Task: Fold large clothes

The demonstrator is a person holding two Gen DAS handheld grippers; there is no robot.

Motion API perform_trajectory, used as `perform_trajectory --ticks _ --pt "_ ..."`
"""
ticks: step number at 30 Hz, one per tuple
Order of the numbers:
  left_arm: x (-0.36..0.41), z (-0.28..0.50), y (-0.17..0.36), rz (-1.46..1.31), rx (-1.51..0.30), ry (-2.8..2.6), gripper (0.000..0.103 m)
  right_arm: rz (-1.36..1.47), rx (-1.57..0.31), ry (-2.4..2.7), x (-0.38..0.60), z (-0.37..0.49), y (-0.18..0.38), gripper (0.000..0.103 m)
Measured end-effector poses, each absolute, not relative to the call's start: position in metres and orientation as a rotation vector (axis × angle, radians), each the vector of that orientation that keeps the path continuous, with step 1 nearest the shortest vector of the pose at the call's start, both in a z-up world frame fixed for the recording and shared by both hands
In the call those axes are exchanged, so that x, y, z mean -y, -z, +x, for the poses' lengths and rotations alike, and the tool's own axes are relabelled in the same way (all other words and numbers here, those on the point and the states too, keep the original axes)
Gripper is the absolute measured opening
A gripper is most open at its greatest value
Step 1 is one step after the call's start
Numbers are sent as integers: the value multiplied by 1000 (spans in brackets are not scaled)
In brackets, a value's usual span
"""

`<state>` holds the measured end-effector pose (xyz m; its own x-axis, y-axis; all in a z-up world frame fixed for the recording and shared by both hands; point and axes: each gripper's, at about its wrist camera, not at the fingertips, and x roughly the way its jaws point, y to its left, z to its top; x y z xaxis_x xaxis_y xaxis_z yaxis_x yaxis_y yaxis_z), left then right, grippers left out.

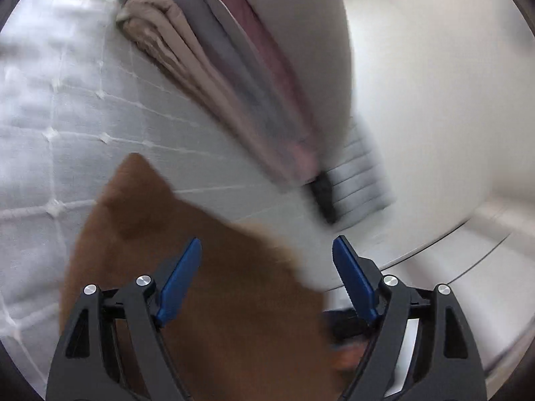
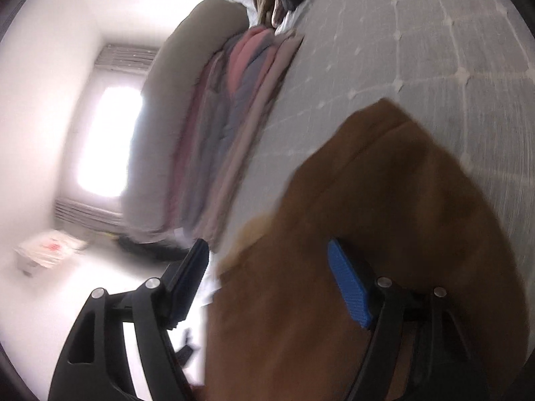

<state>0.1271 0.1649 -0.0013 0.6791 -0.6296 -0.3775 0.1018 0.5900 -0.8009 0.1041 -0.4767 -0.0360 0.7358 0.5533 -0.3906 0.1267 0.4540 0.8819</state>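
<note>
1. The left gripper (image 1: 266, 277) has its two blue-padded fingers (image 1: 179, 280) spread wide apart, with nothing pinched between the pads.
2. A brown garment (image 1: 214, 287) fills the gap between those fingers and runs on past the left finger, rising to a blunt point ahead of it (the view is smeared by motion, so I cannot tell whether the cloth touches either pad).
3. The garment lies on a white quilted mattress (image 1: 67, 127), which stretches ahead and to the left of the left finger.
4. Further ahead of the fingers, a stack of folded clothes (image 1: 214, 67) in beige, grey and pink lies on the mattress, and a large grey cushion (image 1: 301, 33) lies against it on the side of the right finger.
5. The right gripper (image 2: 269, 280) also has its fingers (image 2: 349, 287) standing well apart, gripping nothing that shows.
6. In the right wrist view the brown garment (image 2: 384, 220) lies behind and around the right finger and reaches into the gap between the two, while the left finger stands clear of it against the pale floor (image 2: 67, 284).
7. Ahead of the right finger the quilted mattress (image 2: 418, 50) spreads out, with the folded clothes (image 2: 234, 117) and the grey cushion (image 2: 167, 117) ahead of the left finger.
8. Beyond the left finger a bright window (image 2: 107, 140) shows on the far wall (a white bag (image 2: 46, 247) lies on the floor below it).
</note>
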Motion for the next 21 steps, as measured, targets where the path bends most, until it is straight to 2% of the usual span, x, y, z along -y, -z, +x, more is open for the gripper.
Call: perform_trajectory --ticks 3,6,12,17,21 --pt "-143 134 18 -587 -757 359 76 883 -657 -259 468 114 38 71" --pt "-150 140 43 -578 -773 324 76 877 -644 -248 478 126 48 71" --pt "-150 152 42 -562 -766 278 76 860 -698 -171 488 136 40 71" --pt "-143 97 -6 -543 -667 278 76 751 -596 -327 453 38 -30 74" --pt "-126 33 -31 -499 -603 351 76 550 -629 -397 411 -63 -47 79"
